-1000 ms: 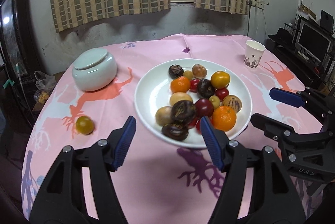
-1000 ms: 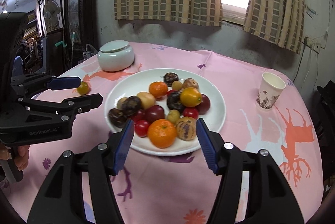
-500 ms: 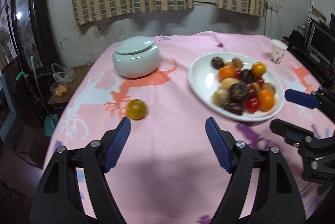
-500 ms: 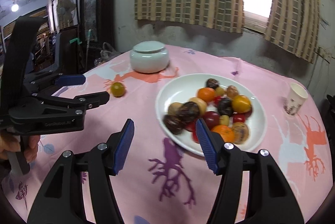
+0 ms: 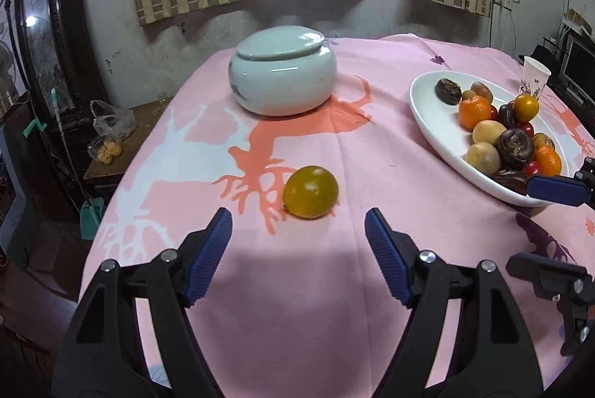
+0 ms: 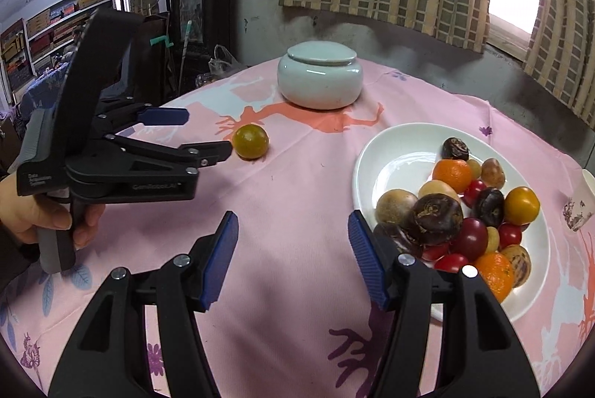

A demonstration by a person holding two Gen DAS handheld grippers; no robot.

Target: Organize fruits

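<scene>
Round yellow-orange fruit [image 5: 310,191]: in the left wrist view it lies alone on the pink deer-print tablecloth [image 5: 297,305], just ahead of my left gripper [image 5: 298,241] and centred on the gap. The jaws stand wide and have just been opening; nothing is between them. The fruit is near-spherical, so I judge no long axis matters. The white oval plate of mixed fruits [image 5: 438,134] lies off to the right of the jaws.

Right wrist view: my right gripper [image 6: 293,241] is partly open, empty, pointing at bare cloth beside the plate [image 6: 375,160]. The fruit [image 6: 250,141] sits well ahead-left, just beyond the left gripper's tips [image 6: 195,130]; the left hand is nearer. The lettering on that gripper's body is too blurred to read with certainty.
</scene>
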